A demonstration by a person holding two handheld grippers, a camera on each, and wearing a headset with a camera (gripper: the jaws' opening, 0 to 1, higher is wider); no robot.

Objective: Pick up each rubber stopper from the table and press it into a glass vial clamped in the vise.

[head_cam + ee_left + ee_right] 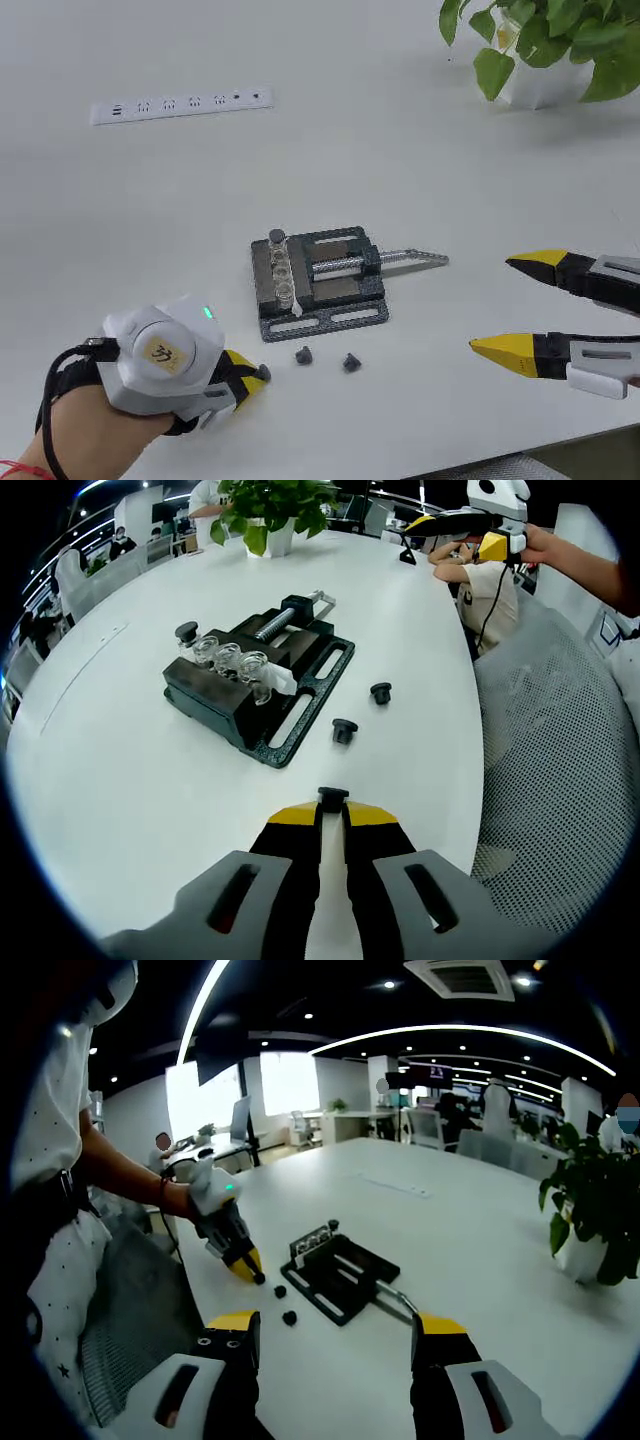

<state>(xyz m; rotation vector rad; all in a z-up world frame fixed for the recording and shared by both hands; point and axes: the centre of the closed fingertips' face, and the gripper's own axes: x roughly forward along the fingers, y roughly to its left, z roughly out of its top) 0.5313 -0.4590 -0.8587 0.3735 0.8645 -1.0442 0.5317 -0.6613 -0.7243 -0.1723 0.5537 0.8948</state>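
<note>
Jaws of left gripper (332, 818) tight on stopper (332, 798), low near vise (250, 695)

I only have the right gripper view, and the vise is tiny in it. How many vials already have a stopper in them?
Observer: One. In the left gripper view, a fitted stopper sits on the end vial of the row in the vise. The three open vials beside it have none.
Operator: Which end is that from where the person stands?
Observer: In the head view it is the vial farthest from the person.
Operator: Does the left gripper actually have a stopper?
Observer: Yes. The left gripper is shut on the gripped stopper, which is pinched right at the tips.
</note>
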